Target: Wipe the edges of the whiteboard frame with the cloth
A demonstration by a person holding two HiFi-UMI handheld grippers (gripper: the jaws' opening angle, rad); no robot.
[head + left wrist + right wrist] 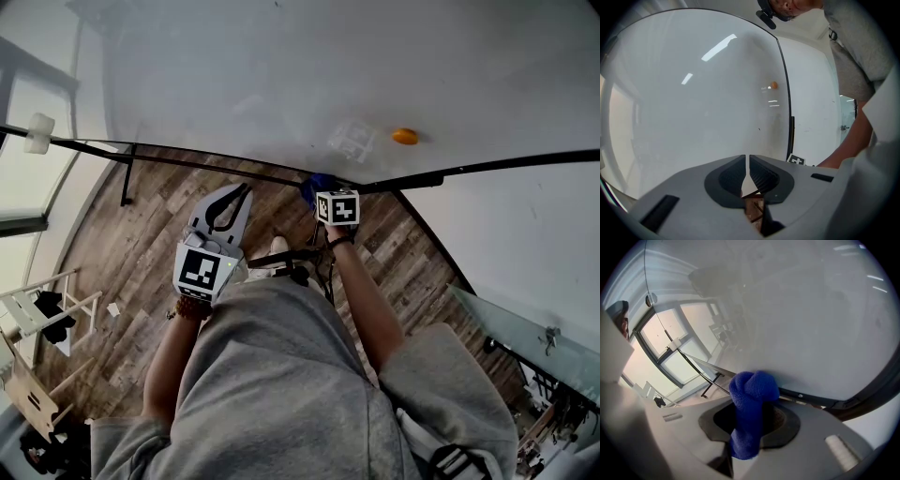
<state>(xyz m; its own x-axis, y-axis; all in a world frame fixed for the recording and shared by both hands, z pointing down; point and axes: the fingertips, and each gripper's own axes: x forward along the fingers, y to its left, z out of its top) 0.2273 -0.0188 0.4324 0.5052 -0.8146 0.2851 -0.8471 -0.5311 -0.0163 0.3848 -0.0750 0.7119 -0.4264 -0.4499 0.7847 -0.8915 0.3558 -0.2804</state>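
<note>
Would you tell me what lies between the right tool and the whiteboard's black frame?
The blue cloth, clamped in the right tool, fills that gap and reaches the frame; the right gripper view shows it.

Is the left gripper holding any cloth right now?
No, the left gripper has its jaws together with nothing between them; the blue cloth sits in the right gripper.

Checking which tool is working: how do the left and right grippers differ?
The left gripper is shut on nothing; the right gripper is shut on the blue cloth. The right holds its cloth at the whiteboard frame; the left sits short of it. Both point toward the board.
</note>
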